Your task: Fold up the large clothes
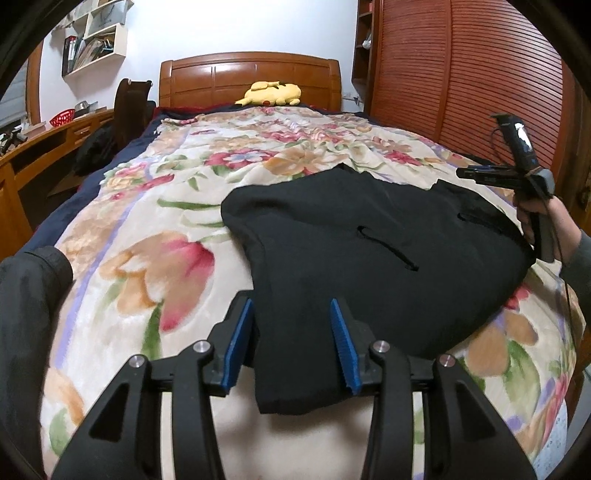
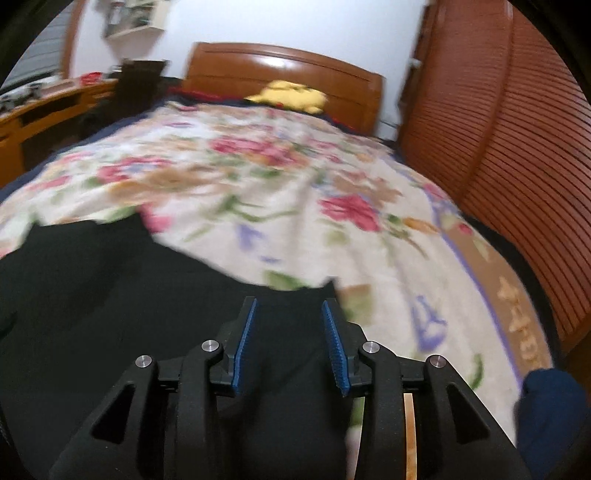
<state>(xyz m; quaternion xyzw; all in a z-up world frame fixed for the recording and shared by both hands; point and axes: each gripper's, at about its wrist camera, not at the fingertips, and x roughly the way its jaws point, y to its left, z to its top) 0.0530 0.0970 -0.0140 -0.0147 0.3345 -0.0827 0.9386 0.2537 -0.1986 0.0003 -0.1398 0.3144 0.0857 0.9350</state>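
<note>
Both face headboard [image 1: 249, 79] (shared), low.

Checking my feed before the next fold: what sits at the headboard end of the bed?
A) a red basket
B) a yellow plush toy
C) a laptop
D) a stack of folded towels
B: a yellow plush toy lies against the wooden headboard, beyond the floral blanket.

Wooden headboard [image 1: 249, 79] stood against white wall [image 1: 236, 26]. Left of headboard: wall shelves [image 1: 94, 37], wooden desk [image 1: 44, 144]. Right of headboard: slatted reddish wardrobe doors [image 1: 461, 92]. Before headboard: floral blanket [image 1: 155, 221].
</note>
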